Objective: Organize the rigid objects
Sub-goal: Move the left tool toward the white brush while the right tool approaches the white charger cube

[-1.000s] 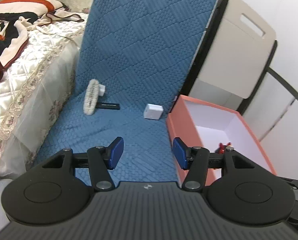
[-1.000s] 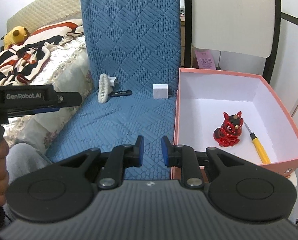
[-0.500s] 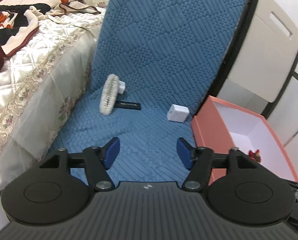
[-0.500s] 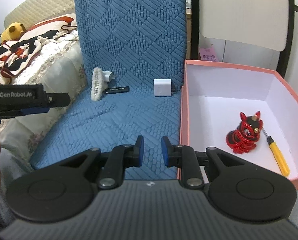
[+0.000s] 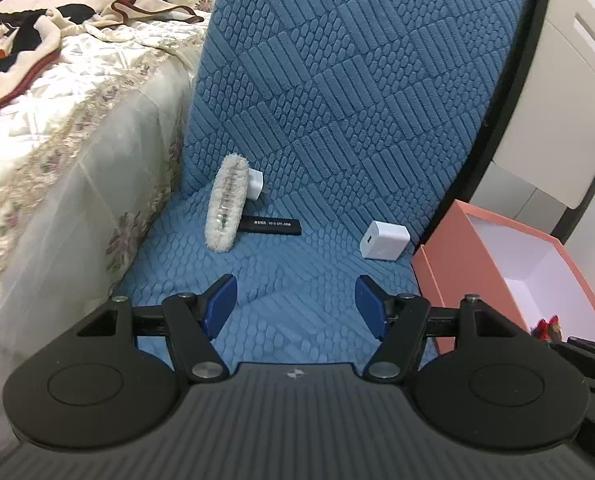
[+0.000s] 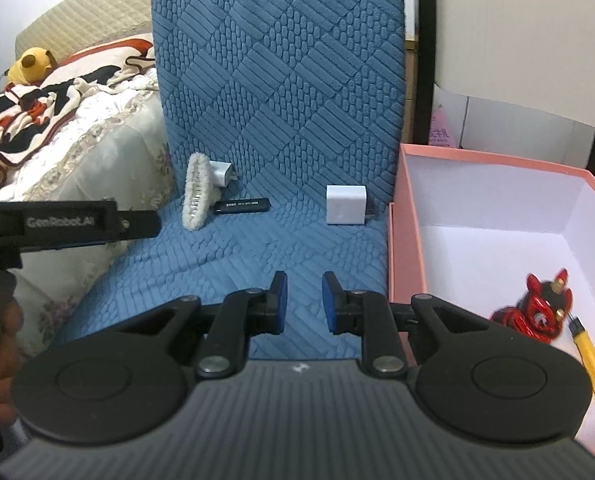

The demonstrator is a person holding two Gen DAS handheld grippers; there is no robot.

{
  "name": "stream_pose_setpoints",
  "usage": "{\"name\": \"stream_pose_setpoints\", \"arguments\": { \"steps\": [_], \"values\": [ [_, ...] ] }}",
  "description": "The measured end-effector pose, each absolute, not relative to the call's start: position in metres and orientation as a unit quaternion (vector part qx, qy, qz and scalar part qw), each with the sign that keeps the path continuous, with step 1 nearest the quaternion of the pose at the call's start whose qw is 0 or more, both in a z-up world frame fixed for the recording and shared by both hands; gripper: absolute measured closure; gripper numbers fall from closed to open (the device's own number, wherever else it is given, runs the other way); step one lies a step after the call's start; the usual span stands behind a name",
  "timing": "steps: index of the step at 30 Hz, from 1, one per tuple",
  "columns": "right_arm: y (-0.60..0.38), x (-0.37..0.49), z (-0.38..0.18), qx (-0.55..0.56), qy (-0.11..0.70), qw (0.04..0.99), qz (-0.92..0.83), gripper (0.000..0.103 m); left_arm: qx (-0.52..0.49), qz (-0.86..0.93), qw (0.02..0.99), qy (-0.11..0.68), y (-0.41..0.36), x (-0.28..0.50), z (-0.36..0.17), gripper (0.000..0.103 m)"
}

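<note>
With my left hand-held gripper (image 5: pixel 295 300) spread empty and my right hand-held gripper (image 6: pixel 304 298) pinched together, the white charger cube (image 5: pixel 384 239) ahead-right looks light, rigid, slick, best squeezed across its flat sides.

I counted four loose things on my blue cushion (image 6: pixel 297 240): one fluffy white brush (image 6: pixel 195 196), one small white plug (image 6: pixel 223 174) just behind it, one black stick (image 6: pixel 243 205), and one white charger cube (image 6: pixel 345 205). There was one pink box (image 6: pixel 407 240), and inside it lay one red figurine (image 6: pixel 537 312) and one yellow-handled screwdriver (image 6: pixel 591 364).
</note>
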State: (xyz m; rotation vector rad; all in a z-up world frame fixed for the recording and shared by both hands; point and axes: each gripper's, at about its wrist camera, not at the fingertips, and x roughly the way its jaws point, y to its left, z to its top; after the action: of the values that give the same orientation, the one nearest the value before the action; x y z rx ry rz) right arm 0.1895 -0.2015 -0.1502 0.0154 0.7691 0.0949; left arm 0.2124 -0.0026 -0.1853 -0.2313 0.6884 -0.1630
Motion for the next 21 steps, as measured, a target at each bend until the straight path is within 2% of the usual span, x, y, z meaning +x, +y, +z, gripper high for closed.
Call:
{"name": "stream_pose_setpoints", "arguments": {
  "steps": [18,20,21],
  "values": [
    [-0.176,0.255,-0.167,-0.015,0.375,0.923,0.084,0.080,-0.110,-0.051,0.917,0.379,0.023,0.302,-0.231,0.032],
    [-0.174,0.261,-0.170,-0.016,0.374,0.923,0.087,0.066,-0.104,-0.050,0.917,0.381,0.023,0.310,-0.231,0.032],
    [-0.173,0.264,-0.171,-0.020,0.372,0.924,0.087,0.062,-0.101,-0.050,0.917,0.382,0.024,0.315,-0.232,0.032]
  ]
}}
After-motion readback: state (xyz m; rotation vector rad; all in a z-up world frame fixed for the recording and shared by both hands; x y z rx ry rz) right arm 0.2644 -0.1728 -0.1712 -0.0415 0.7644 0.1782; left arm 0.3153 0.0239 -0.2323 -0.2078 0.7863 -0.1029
